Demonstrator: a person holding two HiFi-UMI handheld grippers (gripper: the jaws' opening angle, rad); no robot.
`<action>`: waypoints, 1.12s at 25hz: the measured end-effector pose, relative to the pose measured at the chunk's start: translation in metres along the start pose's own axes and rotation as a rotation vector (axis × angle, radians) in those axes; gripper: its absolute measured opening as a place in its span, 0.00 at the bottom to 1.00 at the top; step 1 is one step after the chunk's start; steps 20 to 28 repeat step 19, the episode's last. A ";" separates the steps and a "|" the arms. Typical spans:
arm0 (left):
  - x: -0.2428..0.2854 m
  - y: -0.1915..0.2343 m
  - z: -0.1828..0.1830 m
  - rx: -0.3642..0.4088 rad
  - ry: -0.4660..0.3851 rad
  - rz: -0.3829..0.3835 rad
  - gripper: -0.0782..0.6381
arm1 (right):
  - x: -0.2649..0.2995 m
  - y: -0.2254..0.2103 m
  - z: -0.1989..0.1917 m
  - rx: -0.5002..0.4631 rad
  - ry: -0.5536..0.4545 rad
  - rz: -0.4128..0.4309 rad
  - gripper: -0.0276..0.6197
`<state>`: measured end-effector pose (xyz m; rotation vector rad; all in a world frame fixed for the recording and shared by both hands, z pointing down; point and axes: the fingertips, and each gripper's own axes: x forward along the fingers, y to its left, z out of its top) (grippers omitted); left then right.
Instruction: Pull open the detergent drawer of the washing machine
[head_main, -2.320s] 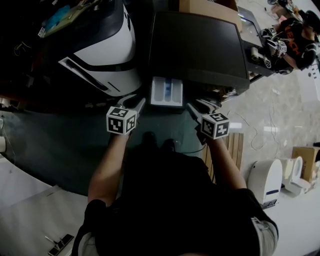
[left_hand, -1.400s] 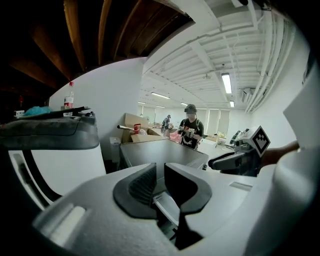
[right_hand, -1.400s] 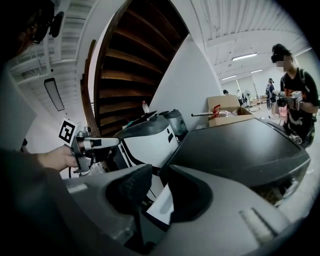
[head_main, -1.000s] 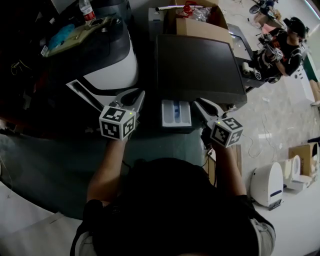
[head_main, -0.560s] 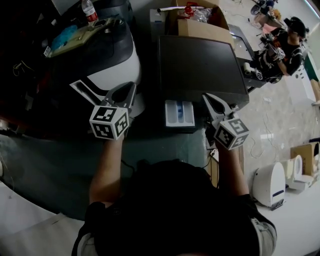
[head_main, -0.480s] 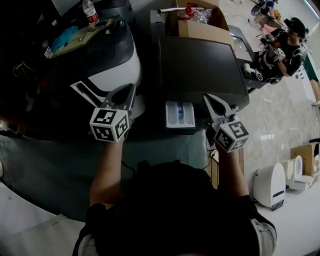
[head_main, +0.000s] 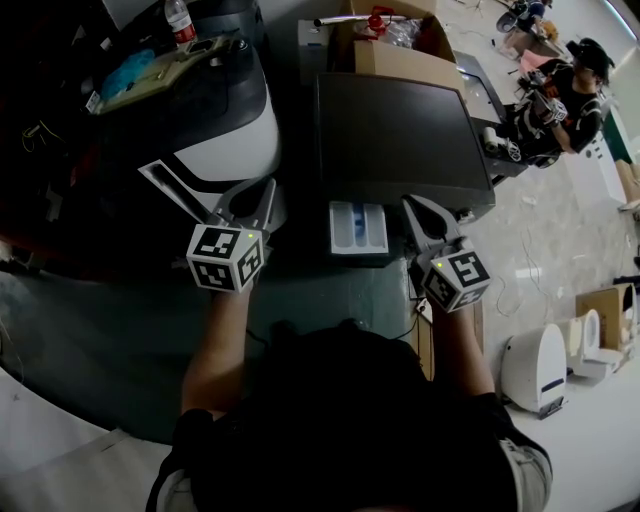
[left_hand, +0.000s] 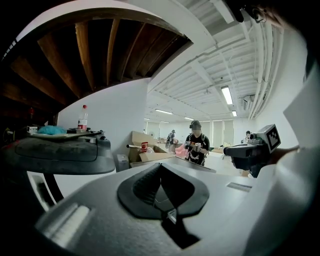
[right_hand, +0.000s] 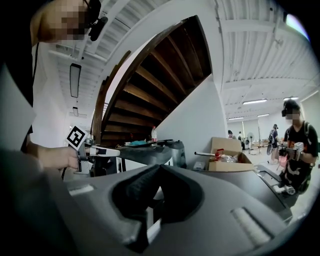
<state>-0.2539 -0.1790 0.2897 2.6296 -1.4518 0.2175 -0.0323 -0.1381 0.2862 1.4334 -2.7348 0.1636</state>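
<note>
Dark floor (head_main: 90, 330); detergent drawer (head_main: 357, 228) out, only in head view; left gripper (head_main: 262, 188) and right gripper (head_main: 412, 204) jaws just clenched, empty.

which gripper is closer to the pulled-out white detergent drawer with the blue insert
Right. The right gripper sits just right of the white detergent drawer; the left gripper is farther off on the drawer's left side.

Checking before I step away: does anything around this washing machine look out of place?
Only the detergent drawer: it juts out open from the washing machine, white compartments exposed. Nothing looks spilled or damaged.
</note>
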 end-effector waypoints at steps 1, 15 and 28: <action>0.000 0.000 -0.001 -0.002 0.002 -0.002 0.12 | 0.000 0.001 -0.001 0.001 0.003 0.003 0.05; -0.001 -0.002 -0.009 -0.028 0.015 -0.021 0.12 | -0.003 0.005 -0.019 0.003 0.046 0.008 0.05; -0.001 0.003 -0.015 -0.035 0.022 -0.018 0.12 | 0.002 0.008 -0.022 0.014 0.048 0.015 0.05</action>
